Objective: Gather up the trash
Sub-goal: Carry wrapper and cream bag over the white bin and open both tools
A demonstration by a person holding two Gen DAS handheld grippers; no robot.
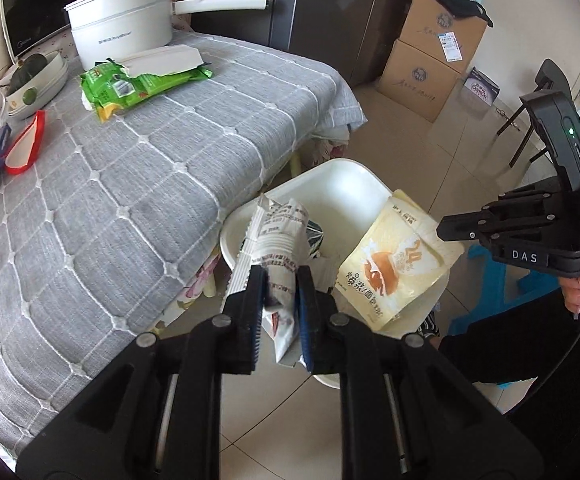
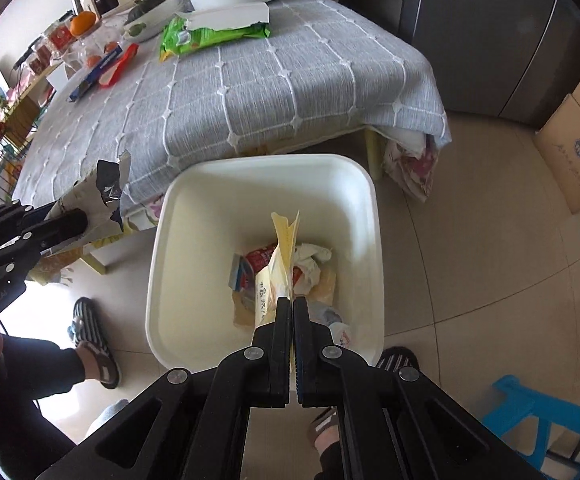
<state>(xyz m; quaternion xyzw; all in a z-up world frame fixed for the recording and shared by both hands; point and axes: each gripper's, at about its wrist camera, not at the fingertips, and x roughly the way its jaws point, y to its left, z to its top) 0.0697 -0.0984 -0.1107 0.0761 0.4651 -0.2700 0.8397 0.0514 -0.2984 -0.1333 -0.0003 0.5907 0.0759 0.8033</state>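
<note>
Trash: two pieces in hand, both over the white bin, which sits on the tiled floor just off the table's corner.

Left gripper: jaws nearly closed, pads pinching a crumpled white printed wrapper. The wrapper stands up between the fingers, upper end at the bin's near-table rim. From the right wrist view the same gripper comes in at the left edge with the torn, foil-lined wrapper end sticking out past the tips, beside the bin's left wall rather than clearly over the opening.

Right gripper: jaws fully together, clamped on the edge of a pale yellow bread bag. The bag hangs edge-on from the tips, down into the bin opening. In the left wrist view that bag shows flat, with a bread graphic and printed text, over the bin's right side; the right gripper's body is at the far right, its tips hidden from that side.

Bin contents: a red-and-white packet, crumpled white paper, other wrappers at the bottom, not readable.

Remaining on the grey checked tablecloth: a green snack bag with a flat white box lying on it, near a white pot.

A person's slippered feet stand next to the bin. A blue stool is at lower right.
</note>
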